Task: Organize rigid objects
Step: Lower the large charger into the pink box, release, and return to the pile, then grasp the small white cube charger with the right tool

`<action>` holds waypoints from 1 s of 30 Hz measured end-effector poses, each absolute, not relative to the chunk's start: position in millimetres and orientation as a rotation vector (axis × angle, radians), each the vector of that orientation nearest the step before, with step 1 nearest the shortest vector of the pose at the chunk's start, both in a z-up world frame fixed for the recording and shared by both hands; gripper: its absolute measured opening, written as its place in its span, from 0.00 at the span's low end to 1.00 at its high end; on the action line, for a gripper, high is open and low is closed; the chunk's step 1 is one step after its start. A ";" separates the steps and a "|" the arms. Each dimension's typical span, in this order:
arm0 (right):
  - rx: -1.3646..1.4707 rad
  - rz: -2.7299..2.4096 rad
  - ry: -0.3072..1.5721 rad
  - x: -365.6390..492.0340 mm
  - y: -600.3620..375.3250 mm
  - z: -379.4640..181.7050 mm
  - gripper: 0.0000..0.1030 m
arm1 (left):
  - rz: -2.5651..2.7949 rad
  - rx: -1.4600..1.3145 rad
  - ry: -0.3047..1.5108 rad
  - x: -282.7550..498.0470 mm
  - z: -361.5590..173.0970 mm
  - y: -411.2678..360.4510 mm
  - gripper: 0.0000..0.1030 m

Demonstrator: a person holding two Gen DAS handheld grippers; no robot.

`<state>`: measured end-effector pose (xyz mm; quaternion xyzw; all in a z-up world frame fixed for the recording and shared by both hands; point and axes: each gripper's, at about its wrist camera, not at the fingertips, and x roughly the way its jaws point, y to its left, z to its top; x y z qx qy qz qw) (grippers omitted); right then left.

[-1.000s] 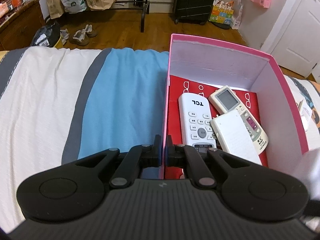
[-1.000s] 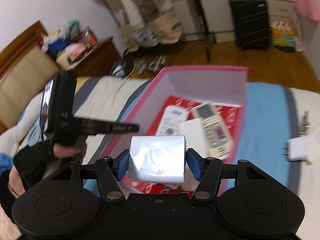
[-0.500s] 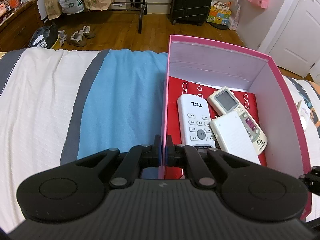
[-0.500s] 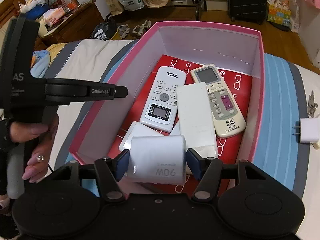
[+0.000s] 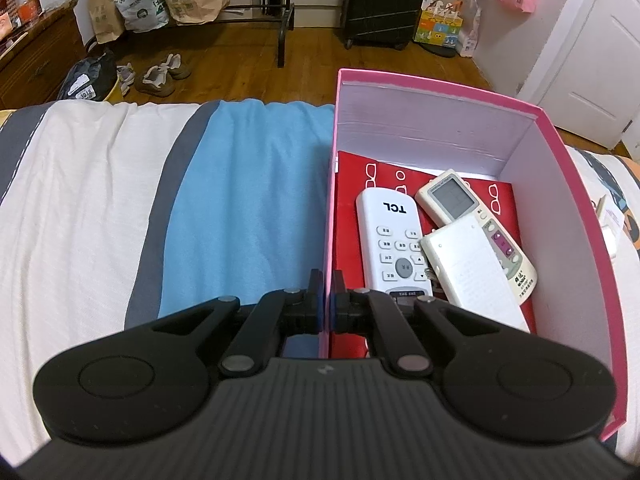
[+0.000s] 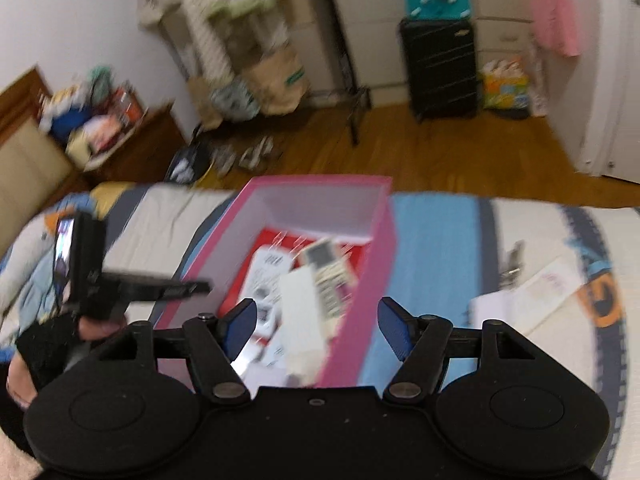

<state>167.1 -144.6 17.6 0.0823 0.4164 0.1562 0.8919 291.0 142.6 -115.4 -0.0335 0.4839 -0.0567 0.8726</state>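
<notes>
A pink box (image 5: 576,184) stands on the bed, also in the blurred right wrist view (image 6: 380,264). Inside lie a white TCL remote (image 5: 390,240), a beige remote (image 5: 452,196) and a flat white device (image 5: 472,276). My left gripper (image 5: 327,300) is shut on the box's left wall near its front corner. My right gripper (image 6: 316,322) is open and empty, above the box's near end. A white charger block (image 6: 262,356) lies in the box below the right gripper's left finger.
The bed has white, grey and blue stripes (image 5: 240,208). Papers and a small white item (image 6: 532,292) lie on the bed right of the box. Beyond the bed are wooden floor, shoes (image 5: 160,76), a black suitcase (image 5: 384,0) and a wooden cabinet (image 5: 36,56).
My right gripper has opened and let go of the white charger block into the box, then pulled back and up. My left gripper still clamps the box wall.
</notes>
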 end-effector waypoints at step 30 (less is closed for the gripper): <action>-0.261 0.279 0.801 227.6 -214.8 -120.0 0.70 | -0.100 -0.046 1.015 293.4 -115.4 138.0 0.02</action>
